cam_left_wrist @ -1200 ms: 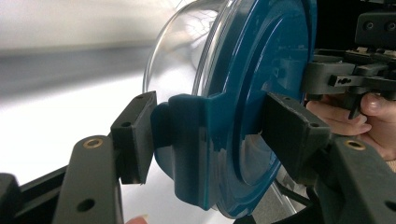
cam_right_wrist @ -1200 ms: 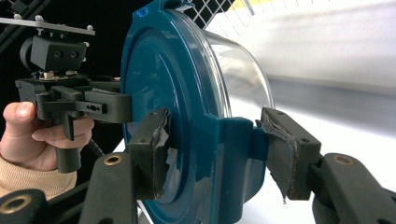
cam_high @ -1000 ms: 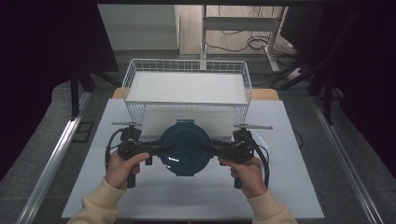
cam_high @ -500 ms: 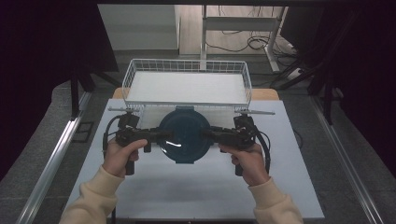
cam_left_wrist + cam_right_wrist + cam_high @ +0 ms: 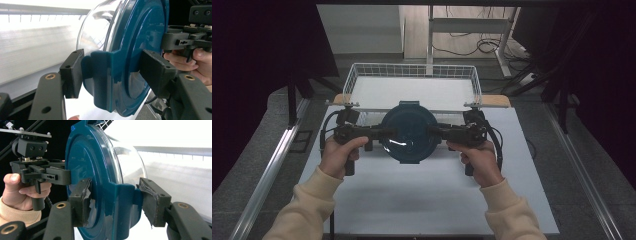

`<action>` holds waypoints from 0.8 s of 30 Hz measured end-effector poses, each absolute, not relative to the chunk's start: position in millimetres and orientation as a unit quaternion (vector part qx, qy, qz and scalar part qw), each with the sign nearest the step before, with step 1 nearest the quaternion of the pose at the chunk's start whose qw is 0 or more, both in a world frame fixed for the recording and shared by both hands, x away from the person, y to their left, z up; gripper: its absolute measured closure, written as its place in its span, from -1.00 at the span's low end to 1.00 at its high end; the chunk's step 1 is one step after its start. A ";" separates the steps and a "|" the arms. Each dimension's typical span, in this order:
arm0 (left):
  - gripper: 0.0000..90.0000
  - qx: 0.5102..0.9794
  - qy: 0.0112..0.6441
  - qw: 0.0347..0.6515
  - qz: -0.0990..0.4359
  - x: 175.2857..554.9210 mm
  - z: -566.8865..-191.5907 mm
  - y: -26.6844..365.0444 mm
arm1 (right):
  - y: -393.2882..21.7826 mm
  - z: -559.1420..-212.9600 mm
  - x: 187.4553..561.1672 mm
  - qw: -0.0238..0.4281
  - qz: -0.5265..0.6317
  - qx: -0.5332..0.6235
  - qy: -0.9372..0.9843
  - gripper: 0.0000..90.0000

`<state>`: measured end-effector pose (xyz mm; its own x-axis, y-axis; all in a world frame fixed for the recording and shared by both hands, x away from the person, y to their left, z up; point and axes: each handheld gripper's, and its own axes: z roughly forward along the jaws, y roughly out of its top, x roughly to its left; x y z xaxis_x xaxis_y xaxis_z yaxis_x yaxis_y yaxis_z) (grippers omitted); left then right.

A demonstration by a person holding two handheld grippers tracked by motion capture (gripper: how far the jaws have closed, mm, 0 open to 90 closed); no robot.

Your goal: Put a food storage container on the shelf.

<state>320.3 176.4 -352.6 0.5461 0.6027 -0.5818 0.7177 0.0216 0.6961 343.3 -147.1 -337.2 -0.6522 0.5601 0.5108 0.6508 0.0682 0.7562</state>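
We noted the lidded glass container held above the counter, the basket at 12 o'clock. Left hand-held gripper and right hand-held gripper each clamped a lid latch. We judged it heavy, rigid, slippery, breakable; latches grip best.

Cream ribbed-cuff sleeves cover both forearms. The left gripper and right gripper are matte black, each with a pistol-style handle, a looping black cable and a boxy block on top. Brass-coloured rivets dot the jaw arms. The right gripper's pads wear torn, peeling grey rubber.
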 end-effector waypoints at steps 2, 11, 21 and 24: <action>-0.16 0.698 0.472 0.537 -0.052 323.2 -349.8 176.5 | -147.3 -334.0 346.7 0.041 -0.542 -0.413 -0.731 0.00; -0.16 0.698 0.466 0.542 -0.042 335.2 -331.0 176.5 | -146.8 -316.0 358.4 0.037 -0.543 -0.409 -0.732 0.00; -0.16 0.701 0.457 0.546 -0.033 345.5 -309.9 176.6 | -148.2 -297.2 366.3 0.030 -0.552 -0.401 -0.731 0.01; -0.16 0.703 0.457 0.544 -0.031 349.3 -305.9 176.6 | -148.2 -294.3 370.0 0.032 -0.552 -0.401 -0.731 0.01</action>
<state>349.3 176.6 -305.9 0.5812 0.6083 -0.5404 0.6755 0.0096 0.7373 370.0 -148.2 -294.3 -0.6771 0.5504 0.4886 0.6209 0.0708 0.7807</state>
